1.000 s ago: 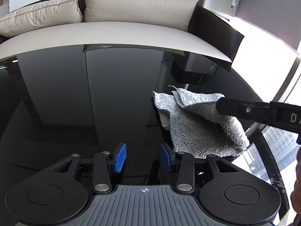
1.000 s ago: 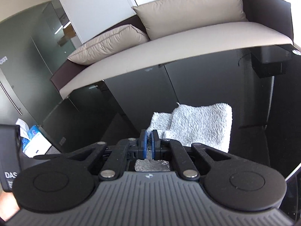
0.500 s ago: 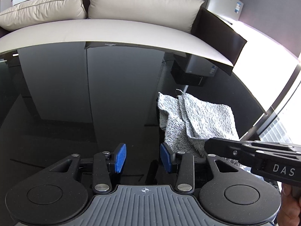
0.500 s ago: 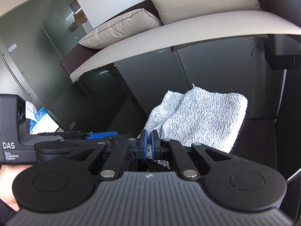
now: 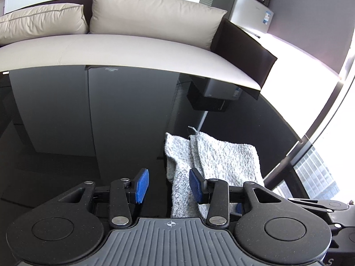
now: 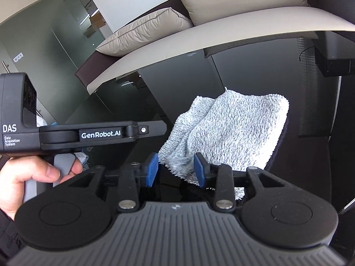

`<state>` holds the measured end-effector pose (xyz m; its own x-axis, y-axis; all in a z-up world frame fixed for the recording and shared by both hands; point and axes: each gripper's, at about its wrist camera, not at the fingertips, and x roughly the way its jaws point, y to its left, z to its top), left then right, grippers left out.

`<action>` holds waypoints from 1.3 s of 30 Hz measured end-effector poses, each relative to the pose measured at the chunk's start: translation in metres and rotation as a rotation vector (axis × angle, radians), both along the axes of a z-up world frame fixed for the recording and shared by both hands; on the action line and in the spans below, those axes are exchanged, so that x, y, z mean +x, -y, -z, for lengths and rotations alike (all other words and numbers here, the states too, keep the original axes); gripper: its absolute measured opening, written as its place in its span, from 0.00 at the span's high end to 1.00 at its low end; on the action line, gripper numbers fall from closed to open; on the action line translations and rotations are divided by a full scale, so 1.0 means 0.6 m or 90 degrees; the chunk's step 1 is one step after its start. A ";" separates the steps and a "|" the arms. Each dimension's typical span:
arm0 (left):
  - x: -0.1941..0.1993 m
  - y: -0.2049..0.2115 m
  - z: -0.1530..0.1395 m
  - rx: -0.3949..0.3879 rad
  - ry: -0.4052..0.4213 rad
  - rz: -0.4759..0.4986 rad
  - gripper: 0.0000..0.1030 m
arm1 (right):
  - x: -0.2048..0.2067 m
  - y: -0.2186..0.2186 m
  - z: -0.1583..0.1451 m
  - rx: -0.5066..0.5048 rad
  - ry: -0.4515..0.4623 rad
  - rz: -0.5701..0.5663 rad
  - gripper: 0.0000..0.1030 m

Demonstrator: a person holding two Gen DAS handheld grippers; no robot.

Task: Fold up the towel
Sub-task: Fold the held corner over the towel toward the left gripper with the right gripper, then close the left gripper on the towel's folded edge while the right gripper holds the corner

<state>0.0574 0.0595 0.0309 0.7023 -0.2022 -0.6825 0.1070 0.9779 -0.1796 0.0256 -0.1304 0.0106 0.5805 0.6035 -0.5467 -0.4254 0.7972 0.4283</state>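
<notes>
Grey fluffy towel (image 6: 233,130) lies folded over on the glossy black table (image 5: 88,133), centre-right of the right wrist view and lower centre-right of the left wrist view (image 5: 213,155). The top layer is skewed, so a narrower strip of under-layer shows along its left side. A loose thread sticks up at the far corner.

A second ago my right gripper (image 6: 176,170) was pinched shut on the towel's near edge with the cloth lifted. Now its jaws have just been opening and the towel rests flat, the near edge between the blue pads (image 6: 199,170) but not squeezed. My left gripper (image 5: 168,185) is spread part way, same gap as before, holding nothing, with the towel's left edge seen past its right pad. My left hand (image 6: 33,177) grips its handle at lower left of the right wrist view. Beige sofa (image 5: 133,48) fills the top of the frame.
</notes>
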 end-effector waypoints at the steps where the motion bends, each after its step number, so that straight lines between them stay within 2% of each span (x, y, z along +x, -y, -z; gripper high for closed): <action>1: 0.008 0.006 -0.002 0.001 0.002 0.005 0.64 | -0.002 0.002 -0.003 -0.003 0.006 0.002 0.63; 12: 0.072 0.048 0.023 -0.010 -0.021 0.042 0.64 | -0.007 0.018 0.007 -0.011 0.008 -0.001 0.63; 23: 0.091 0.075 0.019 -0.022 0.000 0.064 0.64 | -0.001 0.022 0.013 -0.012 0.002 -0.004 0.63; 30: 0.108 0.086 0.054 -0.021 -0.041 0.061 0.65 | -0.001 0.024 0.016 -0.009 -0.002 -0.003 0.63; 33: 0.109 0.085 0.056 -0.027 -0.035 0.060 0.65 | -0.001 0.026 0.016 -0.008 -0.001 -0.003 0.63; 39: 0.114 0.086 0.062 -0.039 -0.035 0.057 0.72 | 0.001 0.028 0.018 -0.007 -0.004 -0.003 0.63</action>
